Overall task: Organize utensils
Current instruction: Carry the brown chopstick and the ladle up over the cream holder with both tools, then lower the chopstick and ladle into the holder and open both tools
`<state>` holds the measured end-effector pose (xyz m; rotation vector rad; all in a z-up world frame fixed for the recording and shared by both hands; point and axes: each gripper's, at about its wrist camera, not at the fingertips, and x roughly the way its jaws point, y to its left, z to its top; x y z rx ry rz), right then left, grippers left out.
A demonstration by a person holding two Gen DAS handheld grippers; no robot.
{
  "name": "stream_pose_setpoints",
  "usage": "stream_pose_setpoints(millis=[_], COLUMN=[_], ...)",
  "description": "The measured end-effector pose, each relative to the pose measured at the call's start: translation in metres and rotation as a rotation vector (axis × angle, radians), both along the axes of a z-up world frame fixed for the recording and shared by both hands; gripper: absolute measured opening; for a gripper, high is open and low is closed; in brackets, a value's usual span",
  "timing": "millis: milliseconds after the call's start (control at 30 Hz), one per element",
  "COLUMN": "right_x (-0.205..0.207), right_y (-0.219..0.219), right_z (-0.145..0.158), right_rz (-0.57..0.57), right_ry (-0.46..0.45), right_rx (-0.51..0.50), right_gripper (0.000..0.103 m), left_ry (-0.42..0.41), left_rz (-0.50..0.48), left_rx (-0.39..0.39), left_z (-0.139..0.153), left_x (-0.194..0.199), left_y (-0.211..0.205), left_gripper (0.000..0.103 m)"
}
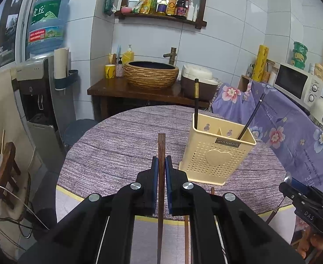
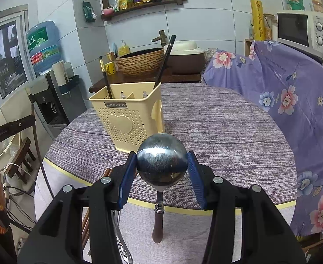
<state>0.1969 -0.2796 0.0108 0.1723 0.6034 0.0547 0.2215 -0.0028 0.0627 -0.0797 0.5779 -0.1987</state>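
- Holder first: the cream perforated plastic utensil holder (image 1: 216,154) stood at one o'clock on the table, light and likely to tip.
- The right gripper (image 2: 162,169) pinched the round steel ladle's (image 2: 162,159) slippery bowl; its handle would grip better.
- The left gripper (image 1: 161,167) clamped the thin, stiff brown wooden chopstick (image 1: 161,154) mid-shaft.

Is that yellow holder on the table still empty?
No, two dark chopsticks already stand in the holder, one at each end.
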Motion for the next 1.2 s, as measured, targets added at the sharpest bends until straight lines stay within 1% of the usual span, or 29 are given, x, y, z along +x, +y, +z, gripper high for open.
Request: stream_pose_setpoints(millis=[133, 200, 267, 333, 433, 500, 567, 600, 700, 767, 833, 933, 1067, 1200], right_x=[0.001, 0.004, 0.009, 0.016, 0.032, 0.044, 0.059, 0.069, 0.093, 0.109, 0.123, 0.134, 0.138, 0.132], right_y=[0.000, 0.001, 0.001, 0.002, 0.005, 0.007, 0.011, 0.014, 0.019, 0.020, 0.024, 0.027, 0.030, 0.035], right_z=[0.008, 0.017, 0.032, 0.051, 0.092, 0.125, 0.151, 0.162, 0.177, 0.175, 0.162, 0.132, 0.090, 0.060], right_rz=[0.009, 0.019, 0.028, 0.037, 0.047, 0.034, 0.034, 0.028, 0.010, 0.000, -0.001, -0.010, -0.013, -0.010], right_ry=[-0.014, -0.030, -0.058, -0.089, -0.160, -0.232, -0.270, -0.291, -0.320, -0.324, -0.316, -0.303, -0.271, -0.251], right_rx=[0.009, 0.016, 0.023, 0.034, 0.046, 0.038, 0.020, 0.009, -0.014, -0.024, -0.039, -0.059, -0.076, -0.087], right_gripper=[0.048, 0.048, 0.048, 0.048, 0.048, 0.048, 0.048, 0.048, 0.048, 0.048, 0.048, 0.048, 0.048, 0.048], left_ry=[-0.022, -0.039, -0.055, -0.075, -0.128, -0.180, -0.227, -0.240, -0.282, -0.291, -0.280, -0.239, -0.173, -0.119], left_rz=[-0.006, -0.009, -0.013, -0.026, -0.040, -0.042, -0.043, -0.042, -0.038, -0.041, -0.041, -0.044, -0.041, -0.052], left_rx=[-0.007, -0.012, -0.022, -0.043, -0.064, -0.073, -0.072, -0.075, -0.079, -0.085, -0.084, -0.081, -0.077, -0.072], left_z=[0.010, 0.019, 0.031, 0.052, 0.093, 0.124, 0.152, 0.161, 0.179, 0.179, 0.170, 0.141, 0.096, 0.067], left_x=[0.000, 0.001, 0.005, 0.010, 0.017, 0.022, 0.030, 0.033, 0.047, 0.059, 0.070, 0.083, 0.094, 0.095], left_y=[0.000, 0.000, 0.000, -0.001, -0.007, -0.014, -0.025, -0.031, -0.050, -0.063, -0.072, -0.081, -0.081, -0.080], left_gripper=[0.008, 0.008, 0.008, 0.008, 0.008, 0.008, 0.008, 0.008, 0.008, 0.008, 0.008, 0.008, 0.008, 0.008])
